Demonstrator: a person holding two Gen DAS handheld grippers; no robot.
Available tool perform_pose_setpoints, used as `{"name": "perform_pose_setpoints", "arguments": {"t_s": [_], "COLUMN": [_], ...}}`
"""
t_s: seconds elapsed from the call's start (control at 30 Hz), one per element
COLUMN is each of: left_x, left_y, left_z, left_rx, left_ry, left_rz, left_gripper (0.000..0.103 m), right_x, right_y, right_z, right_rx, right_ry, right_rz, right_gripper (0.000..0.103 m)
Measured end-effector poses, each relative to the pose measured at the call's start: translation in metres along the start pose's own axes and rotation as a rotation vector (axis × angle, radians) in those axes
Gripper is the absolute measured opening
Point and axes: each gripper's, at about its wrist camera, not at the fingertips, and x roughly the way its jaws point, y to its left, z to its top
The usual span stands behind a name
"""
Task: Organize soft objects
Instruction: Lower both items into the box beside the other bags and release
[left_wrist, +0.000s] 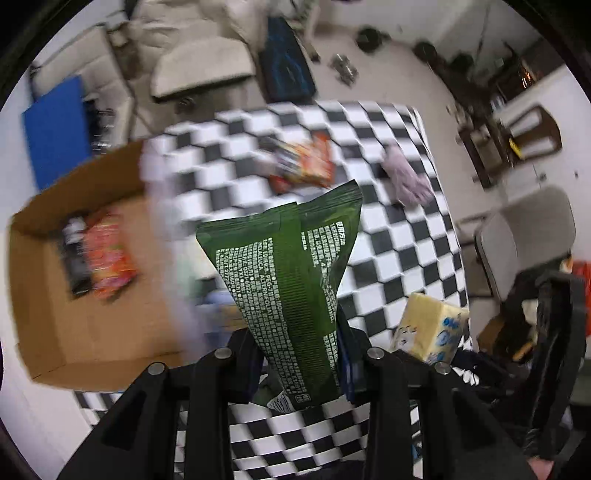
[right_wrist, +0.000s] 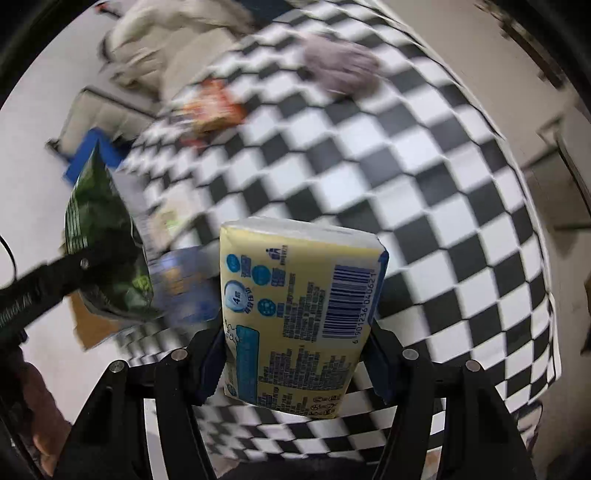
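My left gripper (left_wrist: 301, 354) is shut on a green snack bag (left_wrist: 295, 280) and holds it up above the checkered table (left_wrist: 399, 229). The bag also shows in the right wrist view (right_wrist: 107, 251). My right gripper (right_wrist: 295, 354) is shut on a yellow tissue pack (right_wrist: 295, 314), which also shows at the right in the left wrist view (left_wrist: 428, 328). An open cardboard box (left_wrist: 40, 295) lies left of the left gripper, with a red-orange snack pack (left_wrist: 107, 254) inside. An orange snack bag (left_wrist: 306, 162) and a lilac cloth (left_wrist: 406, 177) lie on the table.
A blurred blue package (right_wrist: 184, 291) lies on the table between the grippers. Beige cushions (left_wrist: 203, 66), a blue board (left_wrist: 55, 129), a dark bag (left_wrist: 284, 62) and a grey chair (left_wrist: 528, 236) stand around the table.
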Motion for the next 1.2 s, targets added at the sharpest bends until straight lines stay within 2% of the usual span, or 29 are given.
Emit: {"name": "perform_pose_setpoints", "arguments": {"t_s": [0.13, 0.23, 0.37, 0.43, 0.57, 0.73, 0.83, 1.0, 1.2], "left_x": [-0.035, -0.049, -0.053, -0.047, -0.017, 0.027, 0.048, 0.073, 0.082], "left_y": [0.074, 0.129, 0.198, 0.23, 0.281, 0.322, 0.335, 0.342, 0.356], "left_z": [-0.008, -0.009, -0.007, -0.001, 0.016, 0.037, 0.047, 0.058, 0.063], "left_rx": [-0.085, -0.151, -0.226, -0.242, -0.26, -0.233, -0.226, -0.207, -0.235], "left_ry": [-0.061, -0.082, -0.089, -0.081, -0.001, 0.102, 0.153, 0.207, 0.247], "left_rz": [0.046, 0.092, 0.169, 0.25, 0.338, 0.428, 0.416, 0.406, 0.363], "left_gripper": [0.03, 0.03, 0.03, 0.03, 0.03, 0.03, 0.03, 0.03, 0.034], "right_x": [-0.011, -0.001, 0.016, 0.032, 0.064, 0.111, 0.137, 0.176, 0.2], "right_y": [0.087, 0.159, 0.241, 0.275, 0.331, 0.365, 0.375, 0.369, 0.364], "right_z": [-0.004, 0.0, 0.012, 0.025, 0.045, 0.064, 0.071, 0.085, 0.096], "right_rx": [-0.149, -0.257, -0.366, -0.408, -0.495, -0.553, -0.556, -0.536, -0.522], "right_ry": [-0.011, -0.014, -0.024, -0.017, -0.01, 0.03, 0.054, 0.088, 0.108], "right_rz": [0.065, 0.076, 0.046, 0.018, -0.101, -0.239, -0.278, -0.306, -0.342], "right_gripper": [0.067, 0.067, 0.067, 0.067, 0.067, 0.067, 0.067, 0.067, 0.068]}}
